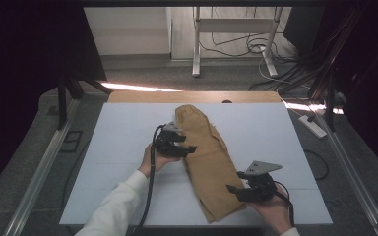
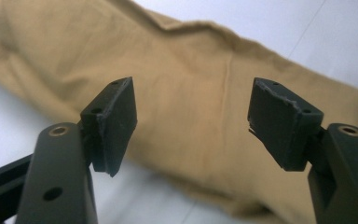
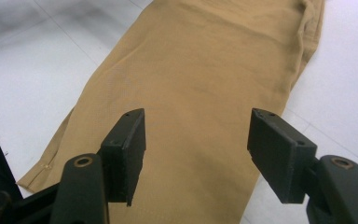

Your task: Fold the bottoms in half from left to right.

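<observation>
A tan garment (image 1: pixel 206 157), folded long and narrow, lies lengthwise down the middle of the white table (image 1: pixel 123 142), its far end bunched and its near end close to the front edge. The left gripper (image 1: pixel 189 148) sits at the cloth's left edge about halfway along, jaws spread with nothing between them. The right gripper (image 1: pixel 232 189) hovers at the near end, jaws likewise spread over the fabric; whether either tool touches the cloth is hard to tell
</observation>
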{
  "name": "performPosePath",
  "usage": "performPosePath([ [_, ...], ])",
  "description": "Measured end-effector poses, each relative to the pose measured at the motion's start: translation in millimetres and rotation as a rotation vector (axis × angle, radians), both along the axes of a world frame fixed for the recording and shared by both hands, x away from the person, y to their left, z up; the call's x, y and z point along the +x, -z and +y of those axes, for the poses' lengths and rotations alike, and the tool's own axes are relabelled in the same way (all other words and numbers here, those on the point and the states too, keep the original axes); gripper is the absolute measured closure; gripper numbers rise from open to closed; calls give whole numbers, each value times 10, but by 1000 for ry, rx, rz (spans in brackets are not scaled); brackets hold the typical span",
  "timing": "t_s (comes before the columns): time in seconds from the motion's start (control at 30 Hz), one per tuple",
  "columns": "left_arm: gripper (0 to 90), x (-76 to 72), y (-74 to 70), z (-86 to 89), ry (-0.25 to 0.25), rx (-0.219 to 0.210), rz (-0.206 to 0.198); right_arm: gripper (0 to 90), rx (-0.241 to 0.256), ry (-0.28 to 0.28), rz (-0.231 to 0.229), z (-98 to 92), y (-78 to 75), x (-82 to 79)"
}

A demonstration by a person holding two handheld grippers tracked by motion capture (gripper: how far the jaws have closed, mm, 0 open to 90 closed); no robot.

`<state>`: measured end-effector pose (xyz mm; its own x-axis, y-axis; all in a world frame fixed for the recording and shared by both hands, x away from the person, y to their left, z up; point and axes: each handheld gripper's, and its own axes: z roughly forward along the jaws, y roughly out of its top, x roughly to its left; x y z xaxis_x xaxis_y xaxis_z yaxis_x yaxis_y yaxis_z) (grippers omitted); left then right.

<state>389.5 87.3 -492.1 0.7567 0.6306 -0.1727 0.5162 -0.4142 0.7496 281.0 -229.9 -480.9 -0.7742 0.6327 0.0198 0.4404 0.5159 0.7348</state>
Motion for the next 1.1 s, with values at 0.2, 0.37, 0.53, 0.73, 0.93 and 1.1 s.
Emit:
performPosePath([
  [0.2,309,-174,-4,128,-4,29,-11,376,5,0,11,-6,-7,65],
  [0.37,306,-283,-10,219,-1,23,-3,376,9,3,4,-8,-42,89],
  [0.53,299,-343,-5,277,-5,18,-12,376,8,-18,8,64,-60,100],
  [0.73,294,-365,17,334,-8,17,-11,376,2,-46,8,175,-93,132],
  [0.93,289,-363,11,386,-13,21,-17,373,-2,-75,6,318,-110,117],
  [1.1,280,-348,-8,430,-23,15,-21,369,-25,-117,20,509,-72,88],
])
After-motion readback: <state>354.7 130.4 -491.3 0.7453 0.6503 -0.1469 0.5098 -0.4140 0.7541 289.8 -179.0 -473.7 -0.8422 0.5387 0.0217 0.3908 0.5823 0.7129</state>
